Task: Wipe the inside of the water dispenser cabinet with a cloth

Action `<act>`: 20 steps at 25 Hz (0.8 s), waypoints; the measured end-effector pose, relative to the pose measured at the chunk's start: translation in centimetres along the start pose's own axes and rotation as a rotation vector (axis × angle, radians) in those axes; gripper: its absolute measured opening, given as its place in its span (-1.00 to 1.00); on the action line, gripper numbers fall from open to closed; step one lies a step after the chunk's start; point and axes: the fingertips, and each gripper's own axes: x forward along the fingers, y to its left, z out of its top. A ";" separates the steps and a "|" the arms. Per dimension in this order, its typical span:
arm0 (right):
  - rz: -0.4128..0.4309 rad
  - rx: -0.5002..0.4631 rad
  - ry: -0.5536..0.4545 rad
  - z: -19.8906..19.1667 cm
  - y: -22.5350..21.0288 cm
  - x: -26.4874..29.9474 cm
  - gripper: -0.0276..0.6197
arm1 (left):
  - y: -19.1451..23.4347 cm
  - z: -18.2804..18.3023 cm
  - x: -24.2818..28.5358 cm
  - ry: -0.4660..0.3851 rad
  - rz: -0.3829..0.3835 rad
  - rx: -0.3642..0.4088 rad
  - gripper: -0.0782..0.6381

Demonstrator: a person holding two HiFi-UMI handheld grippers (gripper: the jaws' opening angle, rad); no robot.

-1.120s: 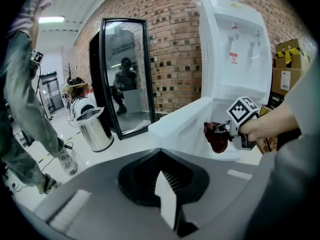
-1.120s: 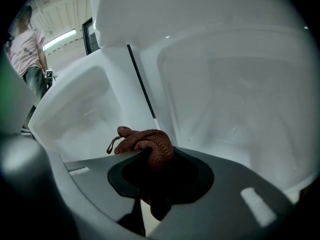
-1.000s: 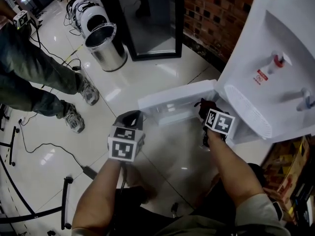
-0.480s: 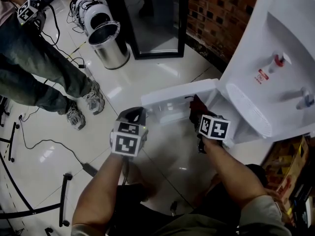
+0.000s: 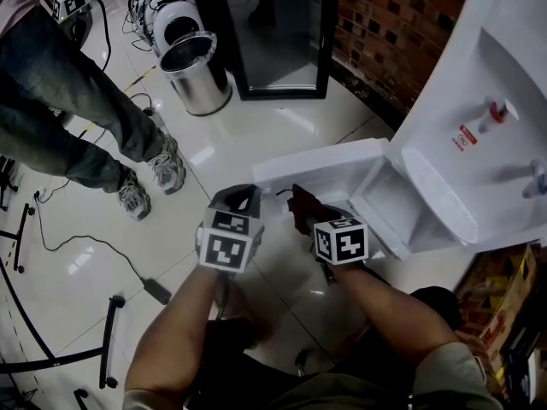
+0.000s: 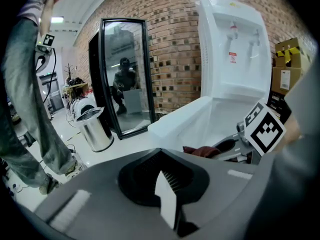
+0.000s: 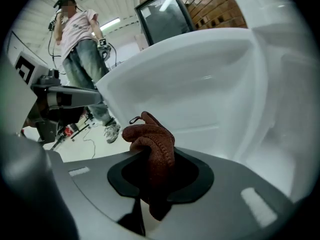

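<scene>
A glossy pale tiled floor (image 5: 256,135) fills most of the head view and throws back soft reflections. At the right edge stands the water dispenser (image 5: 479,101), a smooth white plastic body with two taps over a ribbed drip tray. Its cabinet (image 5: 397,216) opens below as a boxy white recess, and the cabinet door (image 5: 320,171) swings out toward the frame's centre. A red brick wall (image 5: 385,24) runs along the top. Against it leans a tall black-framed reflective panel (image 5: 282,32).

At the upper left a person in jeans (image 5: 60,92) and worn sneakers stands close by. A round, shiny steel bin (image 5: 195,71) sits at the top centre, and a yellow cardboard box (image 5: 504,289) at the lower right. Thin black cables (image 5: 77,250) trail across the floor at the left.

The left tool (image 5: 239,200), grey with a marker cube, has its jaws pressed together on nothing. The right tool (image 5: 301,213) is clamped on the cloth (image 5: 301,205), a dark red knitted bunch with a stitched edge. The cloth sits at the frame's centre, outside the cabinet and just in front of the open door, whose white inner face fills the right gripper view behind it.
</scene>
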 end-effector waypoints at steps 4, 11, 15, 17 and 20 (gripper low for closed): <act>0.153 -0.041 0.064 -1.3 5.1 2.1 -0.57 | 0.0 0.1 0.0 -0.002 0.002 -0.005 -0.78; 0.243 -0.074 0.137 -2.9 9.4 6.1 -0.57 | 0.0 0.0 0.0 0.001 -0.002 -0.014 -0.78; 0.200 -0.057 0.138 -2.7 8.7 7.8 -0.57 | 0.0 -0.1 -0.2 0.002 -0.007 -0.017 -0.78; 0.184 -0.049 0.134 -2.5 8.0 8.3 -0.57 | 0.0 0.0 -0.2 -0.001 -0.009 -0.022 -0.78; 0.172 -0.034 0.126 -2.2 7.1 8.7 -0.57 | 0.2 0.1 -0.1 -0.002 -0.003 -0.029 -0.78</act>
